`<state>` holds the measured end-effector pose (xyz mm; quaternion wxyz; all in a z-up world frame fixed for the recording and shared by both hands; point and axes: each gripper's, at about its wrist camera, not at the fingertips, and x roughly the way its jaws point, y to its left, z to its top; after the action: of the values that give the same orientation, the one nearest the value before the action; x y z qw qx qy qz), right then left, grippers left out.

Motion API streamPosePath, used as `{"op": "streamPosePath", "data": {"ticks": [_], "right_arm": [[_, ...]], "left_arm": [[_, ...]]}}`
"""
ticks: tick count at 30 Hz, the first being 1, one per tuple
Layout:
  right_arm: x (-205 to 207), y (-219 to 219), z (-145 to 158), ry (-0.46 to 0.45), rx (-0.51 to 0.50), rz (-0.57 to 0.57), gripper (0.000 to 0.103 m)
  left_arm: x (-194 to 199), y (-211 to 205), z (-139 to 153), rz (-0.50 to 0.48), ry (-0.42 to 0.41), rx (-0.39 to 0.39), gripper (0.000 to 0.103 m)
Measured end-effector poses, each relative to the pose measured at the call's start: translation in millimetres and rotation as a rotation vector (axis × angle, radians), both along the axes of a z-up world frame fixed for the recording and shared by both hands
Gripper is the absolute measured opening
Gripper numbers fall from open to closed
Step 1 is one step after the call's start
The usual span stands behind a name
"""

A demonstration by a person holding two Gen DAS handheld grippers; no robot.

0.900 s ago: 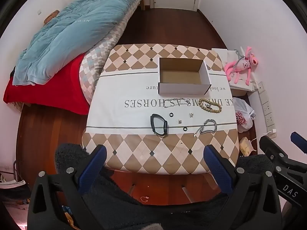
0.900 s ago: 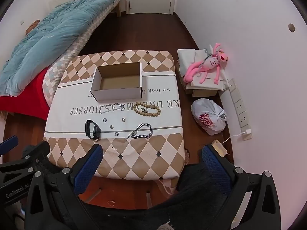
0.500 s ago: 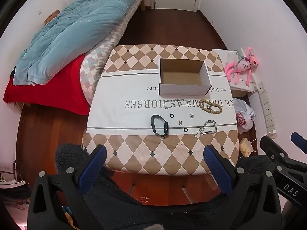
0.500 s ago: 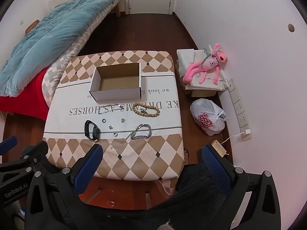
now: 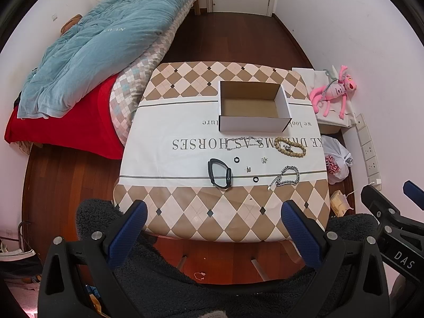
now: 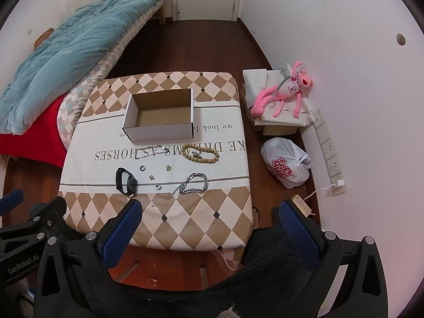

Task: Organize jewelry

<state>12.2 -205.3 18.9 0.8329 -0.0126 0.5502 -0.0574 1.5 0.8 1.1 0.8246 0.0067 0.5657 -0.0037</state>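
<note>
The jewelry is all laid out loose on the tabletop (image 5: 185, 137), in a band between me and the open cardboard box (image 5: 253, 106). In my left view, closest to the box lies a thin silver chain (image 5: 242, 143), stretched across the printed lettering, with the wooden bead bracelet (image 5: 290, 147) just to its right. Nearer to me sit the black band (image 5: 219, 172), two small dark rings (image 5: 236, 159) and (image 5: 256, 179), two tiny metal pieces I can't identify, and the chunky silver chain bracelet (image 5: 287, 176) on the right. The box looks empty; nothing has gone in yet.

Comparing with the views from a moment ago, I find almost nothing has changed: every piece lies where it did, the box has not shifted, and the framing in both cameras has drifted only slightly. So I judge the sorting has not begun and I am holding at the start position, high above the near edge.

The left gripper (image 5: 212, 228) has its blue fingers (image 5: 127, 230) spread as wide as they go, with nothing between them. The right gripper (image 6: 209, 225) is the same, fully spread and holding nothing; I see its black frame at the right edge of the left view too.

Further out, a bed with a teal duvet (image 5: 92, 53) stands left of the tabletop, and a pink plush toy (image 6: 283, 92) and a tied plastic bag (image 6: 287, 163) lie along the right wall.
</note>
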Motion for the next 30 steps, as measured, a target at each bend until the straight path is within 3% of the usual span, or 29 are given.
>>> {"op": "streamPosePath", "data": {"ticks": [30], "right_arm": [[-1.9, -2.1, 6.5, -0.006, 0.001, 0.001, 0.103]], "left_arm": [[8.6, -2.4, 19.9, -0.003, -0.02, 0.001, 0.103]]}}
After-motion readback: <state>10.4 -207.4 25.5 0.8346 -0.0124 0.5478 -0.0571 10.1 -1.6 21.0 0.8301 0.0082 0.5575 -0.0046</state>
